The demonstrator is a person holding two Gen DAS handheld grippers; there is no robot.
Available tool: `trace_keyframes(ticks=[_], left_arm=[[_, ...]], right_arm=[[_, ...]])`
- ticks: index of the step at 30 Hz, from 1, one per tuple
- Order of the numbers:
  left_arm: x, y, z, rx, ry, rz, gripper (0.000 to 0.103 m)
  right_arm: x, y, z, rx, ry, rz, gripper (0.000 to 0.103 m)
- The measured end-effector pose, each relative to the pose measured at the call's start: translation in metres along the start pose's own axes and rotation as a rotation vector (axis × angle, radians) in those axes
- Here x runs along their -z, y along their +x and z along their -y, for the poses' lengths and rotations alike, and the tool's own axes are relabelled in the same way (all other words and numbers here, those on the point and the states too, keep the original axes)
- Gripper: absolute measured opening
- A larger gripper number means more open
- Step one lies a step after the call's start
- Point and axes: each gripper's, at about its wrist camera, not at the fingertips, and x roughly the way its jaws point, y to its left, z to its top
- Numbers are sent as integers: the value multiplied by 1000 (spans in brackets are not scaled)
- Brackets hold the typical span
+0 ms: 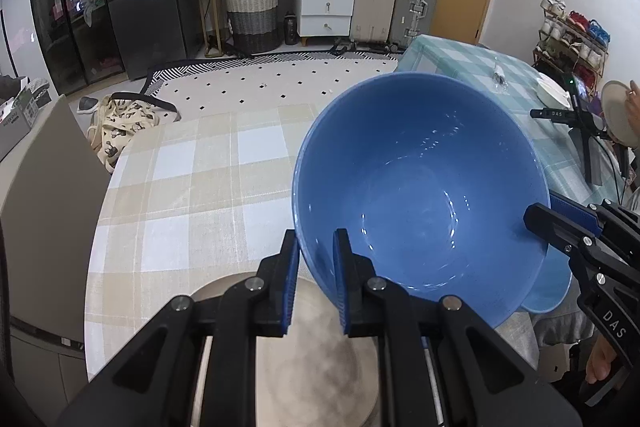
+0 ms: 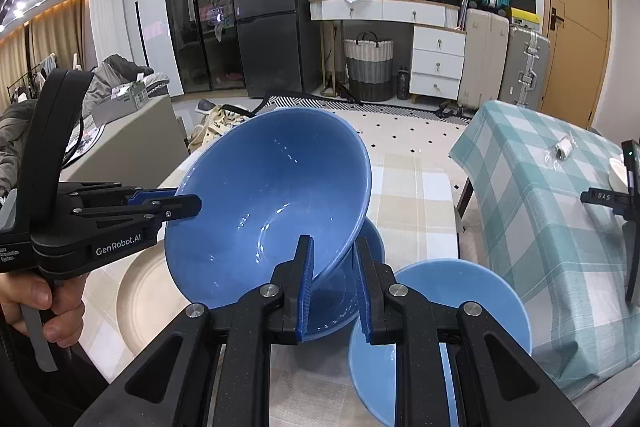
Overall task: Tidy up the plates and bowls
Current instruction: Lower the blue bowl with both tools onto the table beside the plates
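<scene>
A large blue bowl hangs tilted above the table, gripped at two sides of its rim. My left gripper is shut on the near rim in the left wrist view and shows at the bowl's left edge in the right wrist view. My right gripper is shut on the opposite rim, seen at the right. Below lie a beige plate, a smaller blue bowl, and another blue bowl mostly hidden under the held one.
The dishes sit on a table with a beige checked cloth. A second table with a teal checked cloth stands to the right. There another person's hand holds a plate beside a black gripper.
</scene>
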Motion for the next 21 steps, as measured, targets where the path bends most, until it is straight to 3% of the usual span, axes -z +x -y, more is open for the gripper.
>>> trace_keyframes(ticks=[21], left_arm=[[9,34,7,-30,31,-74,14]], right_arm=[[12,39,9,15,7,-91,19]])
